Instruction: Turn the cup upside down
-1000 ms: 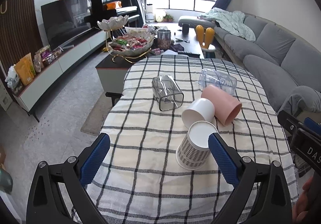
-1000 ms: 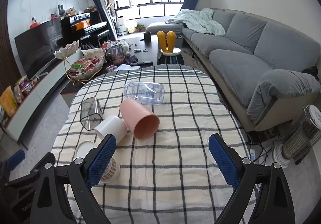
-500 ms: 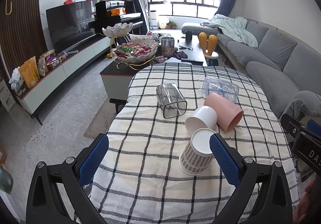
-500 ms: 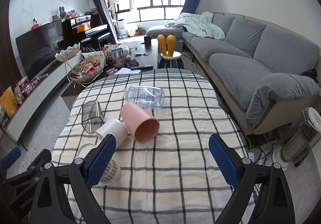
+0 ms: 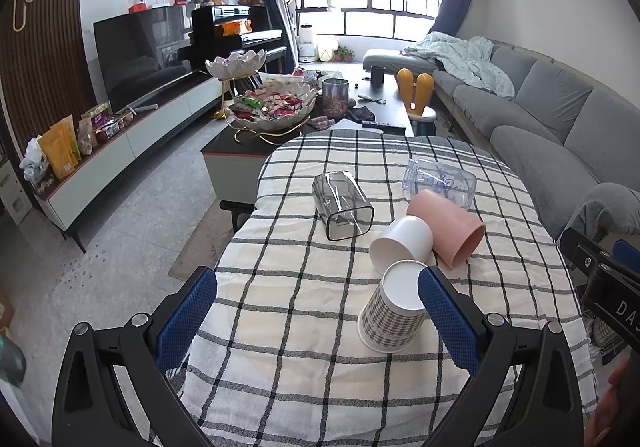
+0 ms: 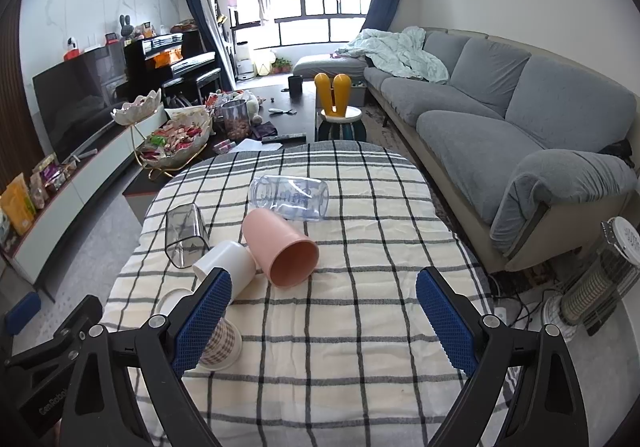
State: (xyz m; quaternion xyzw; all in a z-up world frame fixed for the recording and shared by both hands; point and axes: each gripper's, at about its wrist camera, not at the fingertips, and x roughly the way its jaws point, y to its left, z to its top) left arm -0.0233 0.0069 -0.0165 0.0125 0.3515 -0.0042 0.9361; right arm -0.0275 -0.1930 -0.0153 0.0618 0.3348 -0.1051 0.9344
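Done so far: the checked paper cup (image 5: 394,313) stands upside down near the desk's (image 5: 288,331) front edge, wide mouth on the cloth and white base up — to my eye this one is finished.
Left to do: four cups lie on their sides toward the middle of the desk — the white cup (image 5: 402,245), the pink cup (image 5: 448,229), the grey see-through cup (image 5: 342,205) and the clear printed cup (image 5: 440,183) nearer the far edge. Which comes next is a guess; the white one is nearest.
How they lie: the white cup touches the pink cup's side, and the pink cup's closed end lies against the clear printed cup; the grey see-through cup lies apart, toward the left edge.
Left gripper (image 5: 318,317): spread wide, holding nothing. Its right finger (image 5: 448,321) sits just beside the checked cup — the fisheye view does not settle whether they touch, though it looks like a release, not a grip.
Right gripper (image 6: 322,321): also spread wide and empty, over the front edge and pointed across the cloth. Its left finger (image 6: 202,317) crosses in front of the checked cup (image 6: 218,343) and the white cup (image 6: 226,261) in its own view, but I judge it hangs above them.
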